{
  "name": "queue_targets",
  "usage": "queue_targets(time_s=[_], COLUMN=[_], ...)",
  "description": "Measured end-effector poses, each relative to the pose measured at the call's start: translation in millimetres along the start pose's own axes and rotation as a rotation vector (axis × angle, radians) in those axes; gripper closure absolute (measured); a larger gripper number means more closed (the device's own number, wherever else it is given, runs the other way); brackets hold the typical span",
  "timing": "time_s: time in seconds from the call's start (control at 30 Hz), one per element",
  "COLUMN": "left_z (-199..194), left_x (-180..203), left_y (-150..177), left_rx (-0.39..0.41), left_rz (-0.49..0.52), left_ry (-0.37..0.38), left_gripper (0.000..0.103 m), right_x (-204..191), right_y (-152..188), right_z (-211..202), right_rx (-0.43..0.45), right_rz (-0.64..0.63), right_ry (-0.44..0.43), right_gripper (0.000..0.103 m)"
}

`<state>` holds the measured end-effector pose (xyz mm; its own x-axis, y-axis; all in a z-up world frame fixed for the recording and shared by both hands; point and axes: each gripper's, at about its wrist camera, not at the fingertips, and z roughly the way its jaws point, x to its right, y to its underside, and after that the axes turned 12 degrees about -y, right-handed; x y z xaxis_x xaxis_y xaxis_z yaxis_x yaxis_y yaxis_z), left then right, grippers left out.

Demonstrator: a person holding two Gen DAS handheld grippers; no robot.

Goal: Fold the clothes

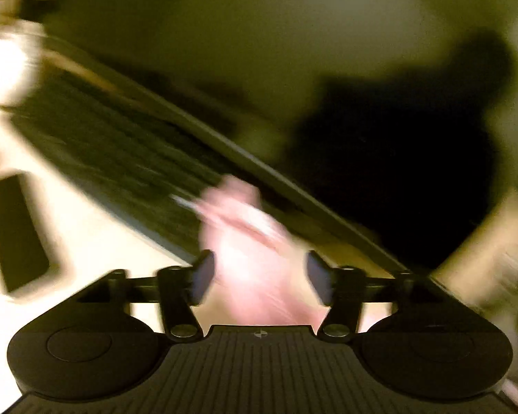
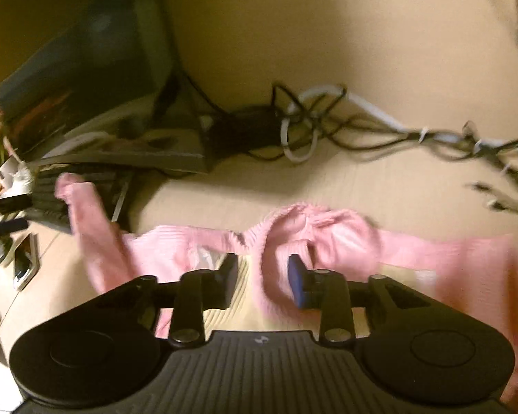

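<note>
**Pink knit spread across the bench, both jaws released**

Pink ribbed fabric lies in front of you: the sweater [image 2: 328, 238] is spread sideways across the pale bench [image 2: 362, 186], its collar bunched just ahead of your right gripper [image 2: 263, 276]. One sleeve trails off to the left, up over the edge of a dark keyboard [image 2: 86, 186]. Your right jaws stand apart, empty, with a fold of the knit lying between them. Behind the sweater a tangle of black and white cables [image 2: 328, 124] runs along the bench, beside a monitor [image 2: 86, 62].

Your left view is heavily blurred. Your left gripper [image 1: 259, 276] also has its jaws spread wide, with a pink patch of the sweater [image 1: 248, 241] between and beyond them; whether they touch it you cannot tell. A dark phone [image 1: 17, 231] lies to the left.
</note>
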<state>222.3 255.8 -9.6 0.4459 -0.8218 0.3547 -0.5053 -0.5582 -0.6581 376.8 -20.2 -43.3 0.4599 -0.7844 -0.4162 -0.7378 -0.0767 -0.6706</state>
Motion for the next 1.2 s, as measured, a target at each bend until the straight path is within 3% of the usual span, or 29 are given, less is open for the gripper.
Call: queue_targets(time_s=[0.07,0.13,0.17,0.23,0.27,0.37,0.43,0.53,0.6,0.67,0.77,0.9,0.97,1.03,1.1,1.2], left_z=[1.7,10.3,14.7,23.3,27.6,30.9,32.0,33.1,33.8,35.9,49.8,83.1,96.5,99.9,101.3,83.2], left_x=[12.7,23.3,28.5,39.1,44.3,52.1,55.8,61.9,66.7,69.9,76.1,95.3,92.5,77.9,63.0,38.9], left_y=[9.4,17.8,22.0,30.3,34.5,42.6,46.4,50.3,51.3,50.7,49.6,51.8,46.6,36.7,26.8,12.4], left_rx=[-0.046,-0.079,-0.096,-0.129,-0.145,-0.173,-0.185,-0.199,-0.205,-0.210,-0.236,-0.245,-0.219,-0.185,-0.149,-0.090], left_rz=[0.052,0.071,0.080,0.099,0.109,0.115,0.126,0.156,0.182,0.221,0.250,0.269,0.271,0.256,0.242,0.221], left_ry=[0.139,0.166,0.179,0.206,0.220,0.233,0.228,0.242,0.270,0.306,0.374,0.336,0.210,0.106,0.014,-0.007], left_gripper=[0.017,0.013,0.010,0.010,0.010,0.008,0.008,0.008,0.008,0.008,0.008,0.011,0.023,0.025,0.026,0.034], right_x=[8.9,8.2,2.9,-16.3,-26.8,-48.4,-48.4,-43.8,-42.9,-40.3,-21.3,18.4,50.2,69.4,65.2,46.8], right_y=[1.7,3.9,4.5,4.1,3.1,-3.0,-4.3,-3.0,-1.8,0.3,17.7,38.8,43.7,49.9,54.8,71.7], right_z=[22.6,32.7,33.2,27.7,24.2,24.5,43.3,53.5,29.1,-6.6,-56.5,-63.1,-59.1,-65.4,-91.7,-128.4], right_rx=[-0.053,-0.085,-0.091,-0.085,-0.065,0.054,0.023,-0.021,0.023,0.083,0.078,-0.002,-0.032,-0.035,0.019,0.056], right_rz=[0.048,0.049,0.020,-0.096,-0.173,-0.422,-0.516,-0.538,-0.522,-0.495,-0.372,-0.179,-0.121,-0.109,-0.094,-0.102], right_ry=[-0.030,-0.088,-0.114,-0.147,-0.133,0.070,0.145,0.162,0.181,0.208,0.229,0.281,0.470,0.638,0.623,0.512], right_gripper=[0.069,0.067,0.071,0.090,0.099,0.099,0.099,0.095,0.075,0.066,0.064,0.066,0.068,0.069,0.068,0.067])
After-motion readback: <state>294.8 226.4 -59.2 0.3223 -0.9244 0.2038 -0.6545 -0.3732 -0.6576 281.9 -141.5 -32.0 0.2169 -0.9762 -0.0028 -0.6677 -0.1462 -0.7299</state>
